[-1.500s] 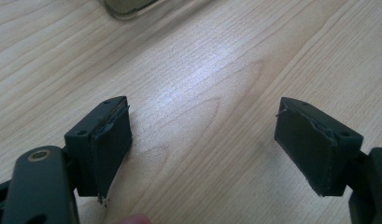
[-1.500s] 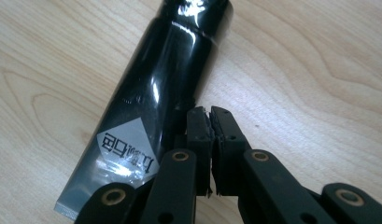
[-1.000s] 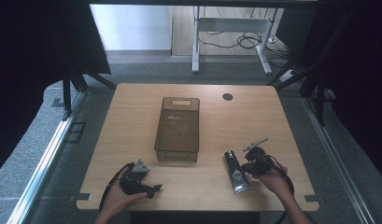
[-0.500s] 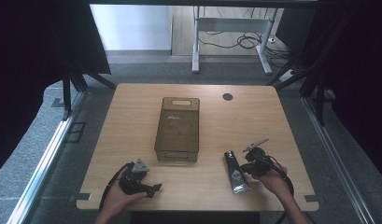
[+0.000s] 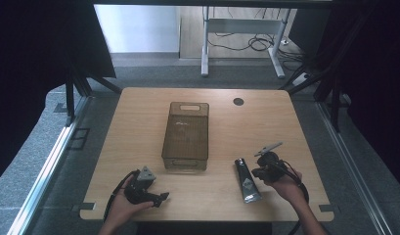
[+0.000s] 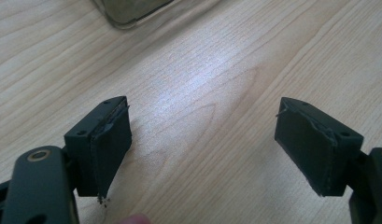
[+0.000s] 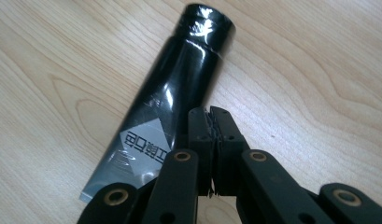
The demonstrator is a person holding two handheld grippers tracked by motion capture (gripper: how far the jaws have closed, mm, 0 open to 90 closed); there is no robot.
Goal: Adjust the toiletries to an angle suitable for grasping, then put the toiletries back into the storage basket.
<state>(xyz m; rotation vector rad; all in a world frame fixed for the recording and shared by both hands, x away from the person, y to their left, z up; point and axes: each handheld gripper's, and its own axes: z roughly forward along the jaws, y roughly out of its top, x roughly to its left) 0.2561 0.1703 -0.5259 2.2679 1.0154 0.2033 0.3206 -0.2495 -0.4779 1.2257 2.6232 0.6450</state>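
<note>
A wooden bench [image 5: 139, 127] carries a bin [image 5: 186, 134] at centre. The black tube [image 5: 247, 180] lies right of it, long axis running front to back, just left of the right gripper [image 5: 256, 173], whose jaws are pressed together, empty. The left gripper [image 6: 202, 149] gapes wide, well apart from the tube.

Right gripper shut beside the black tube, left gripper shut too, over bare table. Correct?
Not quite. The left gripper is open: the left gripper view shows its jaws wide apart over bare table. The right gripper is shut, empty, beside the black tube.
</note>
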